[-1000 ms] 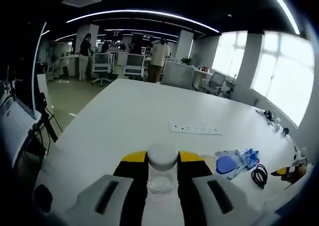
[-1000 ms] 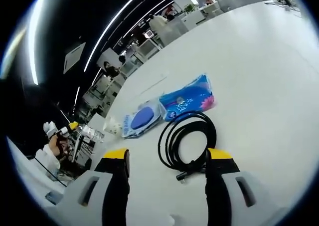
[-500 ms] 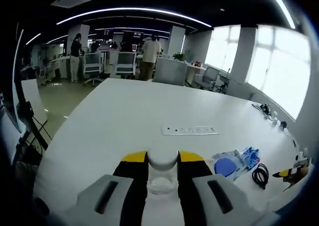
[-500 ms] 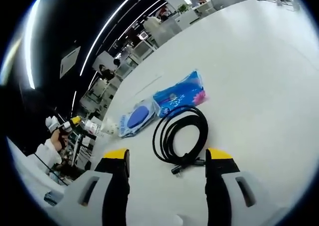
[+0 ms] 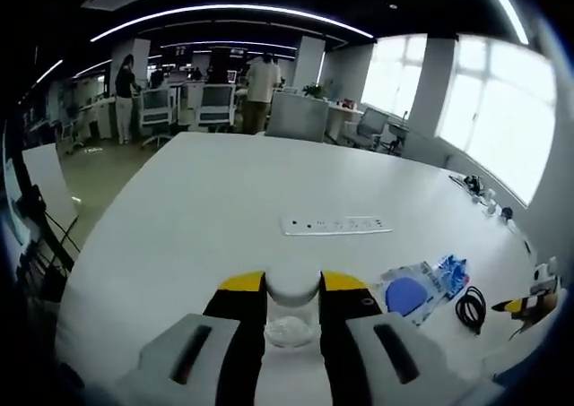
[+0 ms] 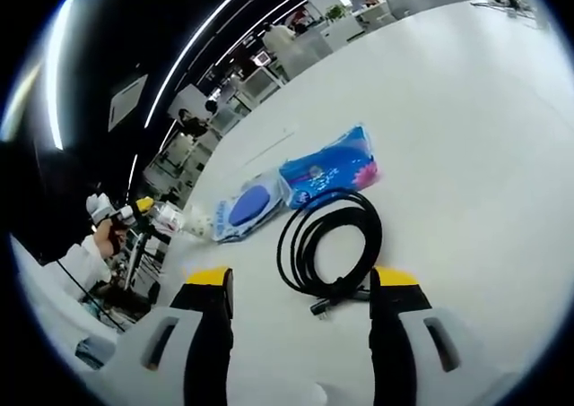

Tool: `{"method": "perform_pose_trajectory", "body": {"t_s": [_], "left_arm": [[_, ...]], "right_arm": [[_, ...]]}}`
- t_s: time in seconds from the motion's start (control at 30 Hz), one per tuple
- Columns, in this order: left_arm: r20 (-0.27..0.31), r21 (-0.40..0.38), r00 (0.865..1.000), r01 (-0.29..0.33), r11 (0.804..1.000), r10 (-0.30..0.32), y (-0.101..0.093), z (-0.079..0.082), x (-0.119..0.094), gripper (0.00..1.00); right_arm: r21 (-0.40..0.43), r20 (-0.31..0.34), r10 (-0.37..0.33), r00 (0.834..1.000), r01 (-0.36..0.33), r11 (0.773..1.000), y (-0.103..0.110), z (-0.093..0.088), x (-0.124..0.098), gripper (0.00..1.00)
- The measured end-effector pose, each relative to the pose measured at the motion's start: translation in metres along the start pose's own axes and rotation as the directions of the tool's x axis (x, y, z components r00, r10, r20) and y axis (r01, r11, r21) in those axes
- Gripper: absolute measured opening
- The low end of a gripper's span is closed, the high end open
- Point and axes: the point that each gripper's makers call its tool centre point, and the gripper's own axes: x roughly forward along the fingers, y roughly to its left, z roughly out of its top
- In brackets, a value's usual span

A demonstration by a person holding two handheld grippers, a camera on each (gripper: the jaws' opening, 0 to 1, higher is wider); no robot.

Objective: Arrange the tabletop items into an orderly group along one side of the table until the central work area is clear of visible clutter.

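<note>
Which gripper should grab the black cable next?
Right. The right gripper is open with the cable lying just ahead of its fingers, while the left gripper already holds a bottle.

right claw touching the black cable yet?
Apart. In the right gripper view the open right claw straddles the cable end, white table showing beside each jaw.

Broad bare stretch of white tabletop [image 5: 206,200] left open for passage, crossed only by a flat white power strip [image 5: 335,225], right-hand edge obstructed by a coiled black cable [image 6: 329,251], a blue plastic packet [image 6: 329,168], a clear pouch with a blue disc [image 6: 246,211]
</note>
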Motion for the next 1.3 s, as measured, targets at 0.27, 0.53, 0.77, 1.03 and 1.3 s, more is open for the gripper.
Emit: {"method": "perform_pose_trajectory", "body": {"t_s": [0.27, 0.53, 0.77, 1.03, 1.3], "left_arm": [[-0.022, 0.027, 1.000, -0.018, 0.999, 0.018, -0.002, -0.007, 0.004, 0.20], [0.002, 0.060, 1.000, -0.031, 0.998, 0.031, -0.006, -0.007, 0.004, 0.20], [0.018, 0.073, 0.999, -0.033, 0.997, 0.031, -0.013, -0.010, 0.001, 0.21], [0.021, 0.073, 0.999, -0.033, 0.997, 0.031, -0.017, -0.016, -0.001, 0.22], [0.062, 0.052, 0.997, -0.043, 0.998, 0.040, -0.017, -0.015, -0.014, 0.45]], "right_arm": [[-0.001, 0.000, -0.004, 1.000, 0.004, 1.000, -0.004, -0.002, -0.001, 0.61], [-0.009, 0.004, -0.001, 1.000, 0.002, 1.000, -0.004, -0.001, -0.001, 0.61], [-0.010, 0.009, -0.003, 1.000, 0.003, 1.000, -0.004, -0.002, -0.003, 0.61], [-0.030, 0.021, 0.000, 1.000, 0.000, 1.000, -0.006, 0.003, -0.006, 0.61], [-0.078, -0.001, 0.008, 1.000, -0.008, 0.997, -0.005, 0.003, -0.005, 0.61]]}}
